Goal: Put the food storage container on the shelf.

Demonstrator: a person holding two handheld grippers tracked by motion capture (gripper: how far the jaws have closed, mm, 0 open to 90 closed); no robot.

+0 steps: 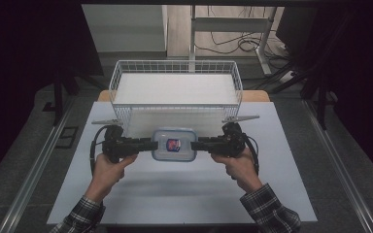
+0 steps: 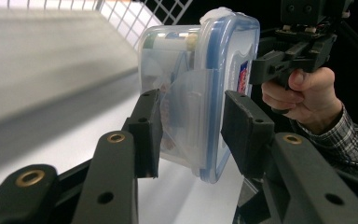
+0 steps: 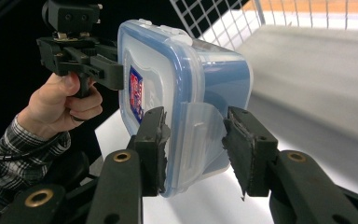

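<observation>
Blue-rimmed plastic food container (image 1: 174,144) hangs just above the white tabletop (image 1: 184,194), pinched by the left gripper (image 1: 148,144) and right gripper (image 1: 200,143), each closed on an end latch. Level, matched lifting should clear the wire basket (image 1: 119,73) rim directly behind; room ahead is tight.

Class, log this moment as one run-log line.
left gripper: shut on box | right gripper: shut on box | box: before basket

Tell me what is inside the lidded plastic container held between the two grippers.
Through the clear wall of the plastic container, the left gripper view shows a pale, cylinder-like item near the top and something reddish lower down. The latch flap and lid cover the rest, so the contents cannot be identified.
</observation>
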